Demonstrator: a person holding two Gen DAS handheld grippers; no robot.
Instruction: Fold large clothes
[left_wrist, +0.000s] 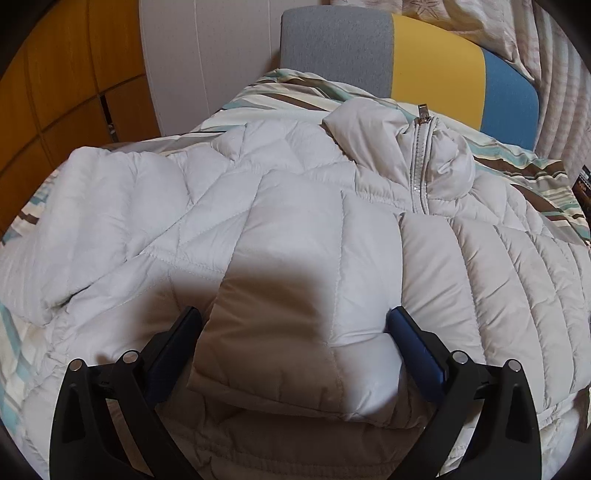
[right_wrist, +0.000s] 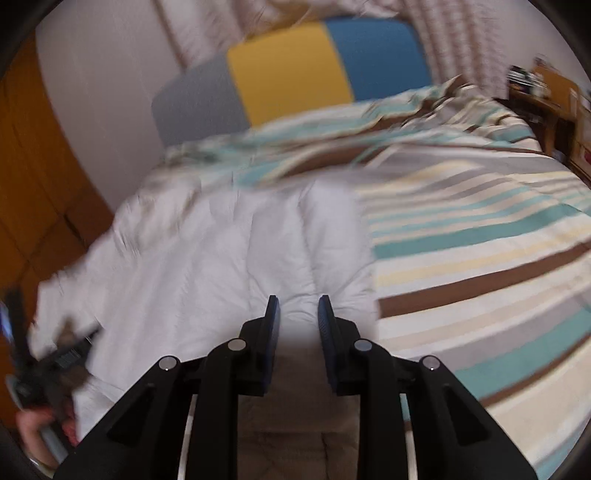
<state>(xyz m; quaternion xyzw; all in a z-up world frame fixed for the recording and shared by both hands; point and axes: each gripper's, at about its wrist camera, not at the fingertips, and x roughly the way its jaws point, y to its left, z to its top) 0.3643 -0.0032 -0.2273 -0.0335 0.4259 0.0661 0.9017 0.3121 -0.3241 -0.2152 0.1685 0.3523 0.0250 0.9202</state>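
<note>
A white quilted puffer jacket (left_wrist: 295, 206) lies front-up on a striped bedspread, zipper and collar (left_wrist: 421, 162) toward the headboard. One sleeve (left_wrist: 295, 325) is folded across the chest. My left gripper (left_wrist: 295, 325) is open, its fingers on either side of the sleeve's cuff end. In the blurred right wrist view the jacket (right_wrist: 221, 258) fills the left half. My right gripper (right_wrist: 298, 314) hangs just above the jacket's right part, jaws narrowly apart with nothing between them. The left gripper and the hand holding it (right_wrist: 40, 369) show at the lower left.
The striped bedspread (right_wrist: 480, 258) stretches to the right of the jacket. A grey, yellow and blue headboard (left_wrist: 424, 62) stands behind. Orange wooden cabinets (left_wrist: 55, 92) are at left; a wooden nightstand (right_wrist: 546, 107) with clutter is at far right.
</note>
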